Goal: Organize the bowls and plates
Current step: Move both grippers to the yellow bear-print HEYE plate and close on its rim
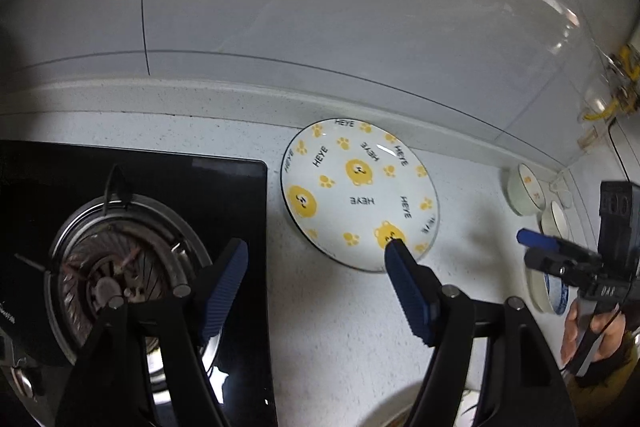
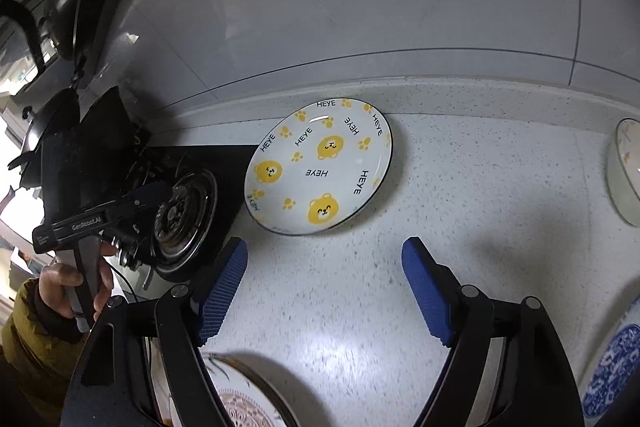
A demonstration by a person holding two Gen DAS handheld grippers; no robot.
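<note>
bear plate (image 1: 360, 195): white, yellow bears and paw prints, "HEYE" lettering, dark rim; flat on speckled counter (image 1: 340, 327), far edge near the backsplash ledge, just right of the stove
left gripper (image 1: 316, 259): jaws apart, nothing between pads; right blue fingertip (image 1: 396, 251) overlapping plate's near rim in view, contact cannot tell; left finger over stove glass
right gripper (image 2: 324, 251): jaws spread wide, empty, hovering over bare counter short of plate's near edge
stove (image 1: 132, 227): black glass top, round burner with metal ring
small bowls (image 1: 526, 195): white, two at right by the wall, well apart from plate
blue-patterned dish (image 2: 612, 375): right edge, partly cut off
patterned plate (image 2: 248, 399): below right gripper, partly hidden
hand (image 2: 76, 287): gripping left tool's handle, olive sleeve
</note>
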